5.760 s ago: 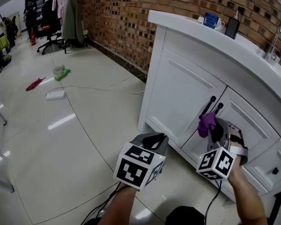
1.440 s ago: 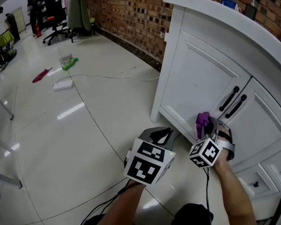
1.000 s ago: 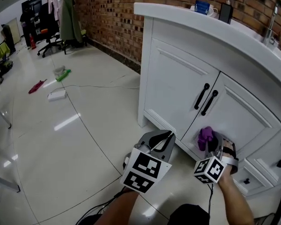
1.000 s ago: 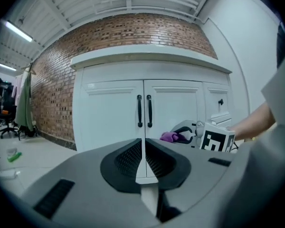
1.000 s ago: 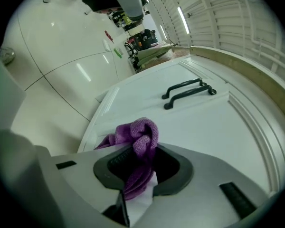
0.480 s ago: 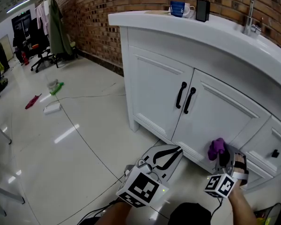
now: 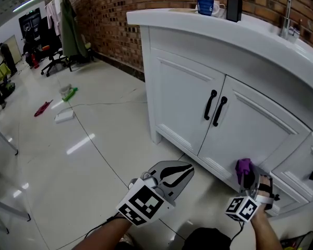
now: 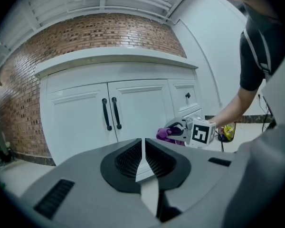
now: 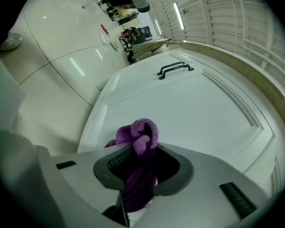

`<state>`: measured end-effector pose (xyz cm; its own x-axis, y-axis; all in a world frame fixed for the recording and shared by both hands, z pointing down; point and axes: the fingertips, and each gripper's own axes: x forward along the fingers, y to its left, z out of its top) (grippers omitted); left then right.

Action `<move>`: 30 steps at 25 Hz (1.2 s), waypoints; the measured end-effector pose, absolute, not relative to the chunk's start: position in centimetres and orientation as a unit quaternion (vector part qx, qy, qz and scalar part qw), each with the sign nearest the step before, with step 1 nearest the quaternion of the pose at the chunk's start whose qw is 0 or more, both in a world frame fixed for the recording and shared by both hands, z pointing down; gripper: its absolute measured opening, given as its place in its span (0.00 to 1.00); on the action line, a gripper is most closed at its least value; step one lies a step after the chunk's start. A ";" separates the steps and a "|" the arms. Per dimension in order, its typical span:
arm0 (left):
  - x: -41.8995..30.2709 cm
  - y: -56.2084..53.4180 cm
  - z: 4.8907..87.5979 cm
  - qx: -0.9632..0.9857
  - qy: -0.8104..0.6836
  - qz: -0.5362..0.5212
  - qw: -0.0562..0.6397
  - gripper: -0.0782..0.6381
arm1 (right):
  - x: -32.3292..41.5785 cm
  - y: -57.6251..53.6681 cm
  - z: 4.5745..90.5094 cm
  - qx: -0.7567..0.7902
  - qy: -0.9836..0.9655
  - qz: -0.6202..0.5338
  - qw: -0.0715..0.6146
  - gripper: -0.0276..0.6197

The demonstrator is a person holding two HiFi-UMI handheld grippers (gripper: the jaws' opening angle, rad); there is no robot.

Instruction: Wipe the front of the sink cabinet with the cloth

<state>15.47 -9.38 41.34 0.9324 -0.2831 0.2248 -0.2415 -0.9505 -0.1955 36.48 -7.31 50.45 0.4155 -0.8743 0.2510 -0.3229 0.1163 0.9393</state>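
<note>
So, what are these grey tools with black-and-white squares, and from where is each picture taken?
No robot here: a person holds a gripper in each hand; the patterned cubes are parts of them. One picture comes from a camera on the person's head, the other two from cameras riding on the grippers. The left gripper is shut and empty. The right gripper is shut on a purple cloth, low before the white cabinet. A tap and a blue cup stand on top.
</note>
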 end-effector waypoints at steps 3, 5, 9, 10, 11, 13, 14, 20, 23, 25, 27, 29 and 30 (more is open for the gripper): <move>13.4 -10.2 43.2 -0.974 0.133 -0.160 0.085 0.14 | 34.7 -10.1 51.8 0.600 -0.494 -0.257 0.574 0.18; 12.4 -10.8 44.2 -0.975 0.136 -0.156 0.079 0.14 | 33.2 -12.3 52.7 0.588 -0.501 -0.266 0.576 0.18; 11.2 -12.2 46.3 -0.978 0.133 -0.141 0.073 0.14 | 29.6 -17.2 53.4 0.576 -0.508 -0.291 0.570 0.18; 10.9 -12.7 46.8 -0.979 0.131 -0.140 0.071 0.14 | 28.8 -18.3 53.2 0.576 -0.507 -0.298 0.567 0.18; 10.6 -13.2 47.3 -0.980 0.129 -0.139 0.068 0.14 | 28.0 -19.3 53.0 0.576 -0.505 -0.305 0.565 0.18; 9.9 -14.4 48.4 -0.981 0.126 -0.136 0.060 0.14 | 26.8 -20.8 52.8 0.574 -0.502 -0.314 0.566 0.19; 9.5 -15.0 48.9 -0.981 0.126 -0.134 0.055 0.14 | 26.3 -21.3 52.9 0.571 -0.501 -0.318 0.568 0.18; 6.8 -18.8 52.3 -0.983 0.129 -0.129 0.020 0.14 | 22.0 -27.0 54.1 0.534 -0.500 -0.345 0.588 0.18; 5.7 -20.1 53.3 -0.984 0.129 -0.123 0.003 0.14 | 20.0 -31.2 54.4 0.523 -0.505 -0.341 0.596 0.18; 4.9 -20.8 53.9 -0.984 0.129 -0.122 -0.005 0.14 | 18.4 -33.8 54.3 0.514 -0.513 -0.338 0.599 0.18; 4.1 -21.4 54.4 -0.984 0.131 -0.119 -0.010 0.14 | 16.4 -36.3 54.3 0.494 -0.515 -0.354 0.605 0.19; 3.5 -22.1 54.6 -0.984 0.135 -0.115 -0.015 0.14 | 14.7 -38.5 54.3 0.472 -0.518 -0.369 0.611 0.18; 3.2 -22.3 54.6 -0.984 0.137 -0.113 -0.018 0.14 | 13.9 -39.6 54.3 0.463 -0.520 -0.375 0.613 0.18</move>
<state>3.20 -22.34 54.60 0.9370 -0.2653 0.2273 -0.2732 -0.9619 0.0036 13.87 -39.56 54.35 0.1788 -0.9403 0.2895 -0.0215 0.2904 0.9567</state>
